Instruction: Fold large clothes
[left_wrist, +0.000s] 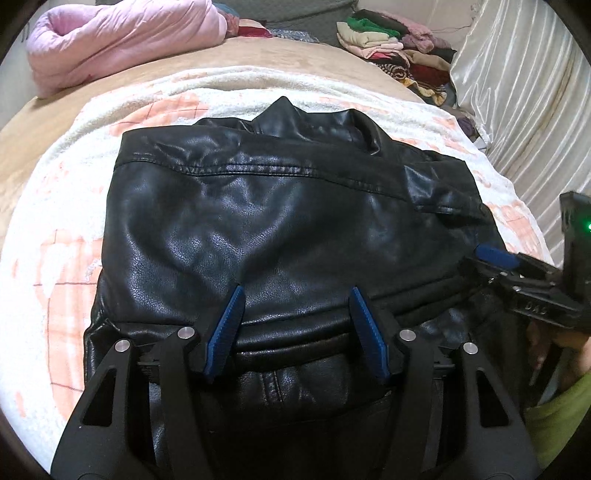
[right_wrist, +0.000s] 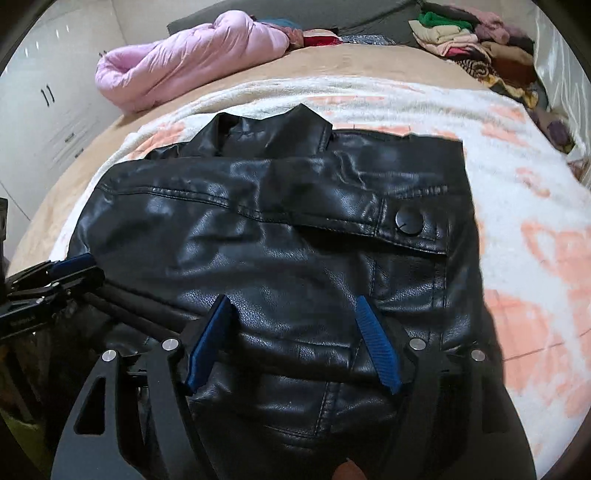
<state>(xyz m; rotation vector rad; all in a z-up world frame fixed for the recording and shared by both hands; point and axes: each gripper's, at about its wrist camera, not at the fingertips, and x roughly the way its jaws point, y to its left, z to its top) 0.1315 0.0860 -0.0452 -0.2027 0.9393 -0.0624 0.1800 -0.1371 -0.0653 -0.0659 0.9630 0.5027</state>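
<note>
Over jacket (left_wrist: 288, 221) near hem, left gripper (left_wrist: 295, 295) and right gripper (right_wrist: 291, 306) both released; leather looks heavy, stiff, slick; grip folded hem edge.

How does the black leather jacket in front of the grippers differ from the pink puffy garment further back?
The black leather jacket is glossy and thin; the pink puffy garment is matte and thick.
The jacket lies folded flat on the white-and-peach blanket; the pink garment is loosely bundled on the bare tan bedcover.
The jacket sits under both open grippers; the pink one is far from them.
Both rest on the same bed.
</note>
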